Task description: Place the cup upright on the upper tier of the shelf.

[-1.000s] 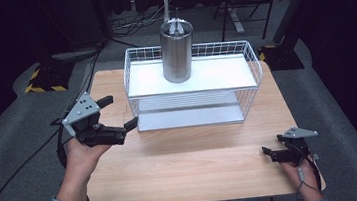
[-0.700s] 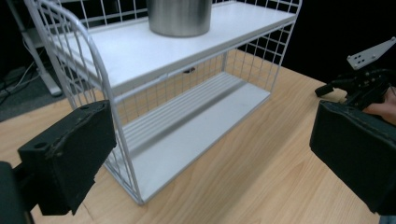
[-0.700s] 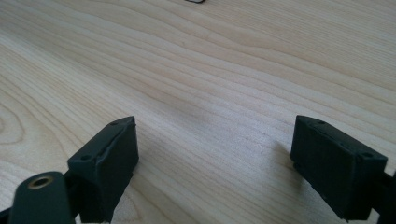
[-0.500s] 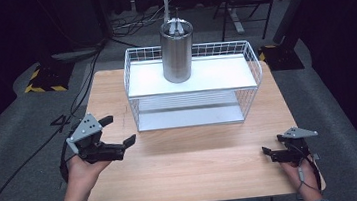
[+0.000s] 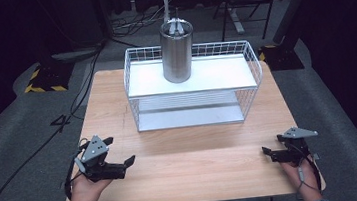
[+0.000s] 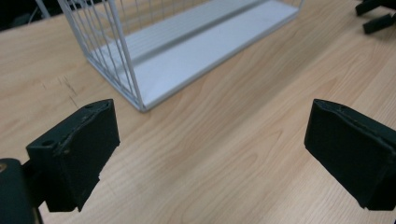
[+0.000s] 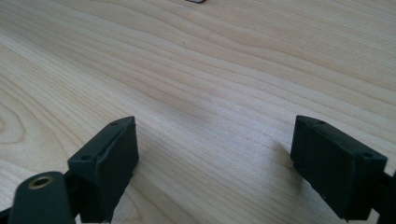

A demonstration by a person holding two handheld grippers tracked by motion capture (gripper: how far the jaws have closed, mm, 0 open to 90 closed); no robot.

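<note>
Left tool [image 5: 122, 162]: held low over the near left part of the desk, its jaws spread wide with nothing between them; in the left gripper view [image 6: 210, 154] only bare wood lies in the gap.
Left hand [image 5: 87, 183]: grips the tool from behind, the forearm coming in from the near edge.
Right tool [image 5: 268, 152]: low over the near right corner of the desk, jaws spread and holding nothing; in the right gripper view [image 7: 215, 158] they frame plain wood grain.
Right hand [image 5: 302, 170]: wrapped round the back of the tool, a cable trailing along the wrist.
Desk [image 5: 194, 169]: light wood, bare between the two tools.
Wire basket [image 5: 194, 86]: white, long, standing on the far middle of the desk, well apart from both tools; in the left gripper view its near corner [image 6: 135, 88] sits ahead of the left jaw.
Metal canister [image 5: 177, 52]: upright cylinder on the white shelf inside the basket, toward its left half, with small items standing out of its top, too small to identify.
Floor [image 5: 18, 127]: grey carpet around the desk, with black cables running across it on the left.
</note>
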